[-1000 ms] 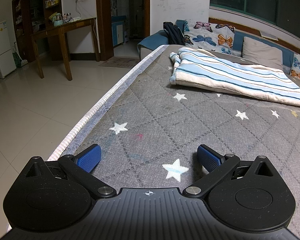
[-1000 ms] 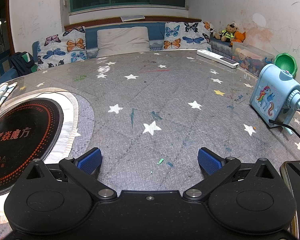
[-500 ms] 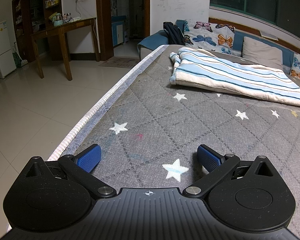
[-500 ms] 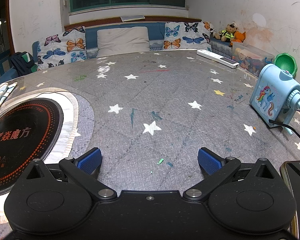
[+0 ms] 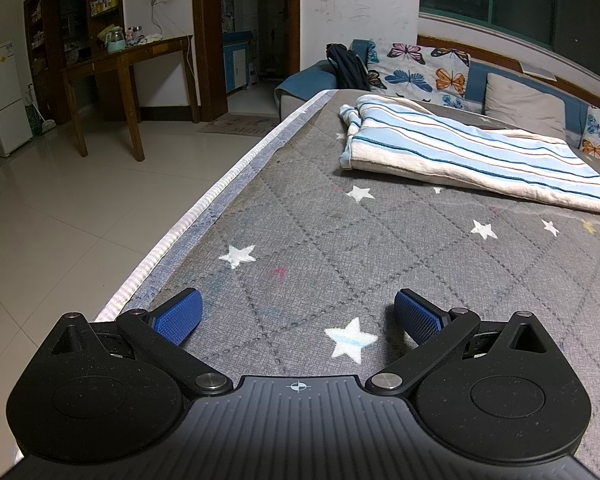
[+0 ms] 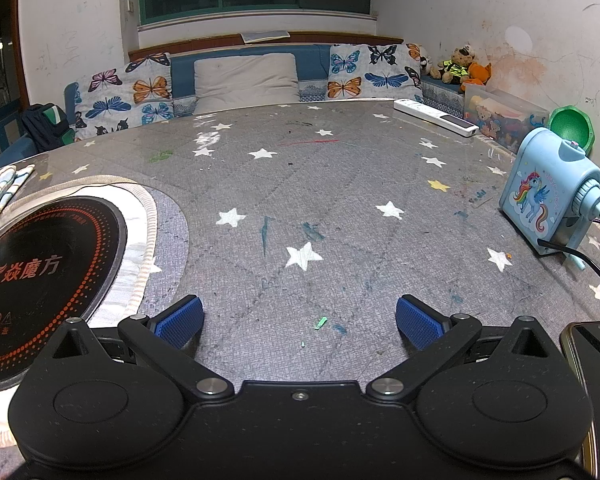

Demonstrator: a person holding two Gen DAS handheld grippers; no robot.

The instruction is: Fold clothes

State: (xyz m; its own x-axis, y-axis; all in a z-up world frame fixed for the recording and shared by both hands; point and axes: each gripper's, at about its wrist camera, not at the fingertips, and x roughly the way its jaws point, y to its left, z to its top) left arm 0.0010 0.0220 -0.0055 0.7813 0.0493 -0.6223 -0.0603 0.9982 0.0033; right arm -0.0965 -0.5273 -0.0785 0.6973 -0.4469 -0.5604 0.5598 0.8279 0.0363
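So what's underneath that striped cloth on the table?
The striped cloth lies on the grey star-patterned table cover. Whatever else might sit beneath the cloth is hidden; only the cover shows around its edges.

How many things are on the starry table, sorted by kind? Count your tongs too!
Striped cloth: 1
Blue unicorn sharpener: 1
Long white gadget: 1
Round black cooker plate: 1
Dark phone-like slab, only partly in view: 1
Tongs: 2, the left tongs and the right tongs, both open and empty
Total: 7
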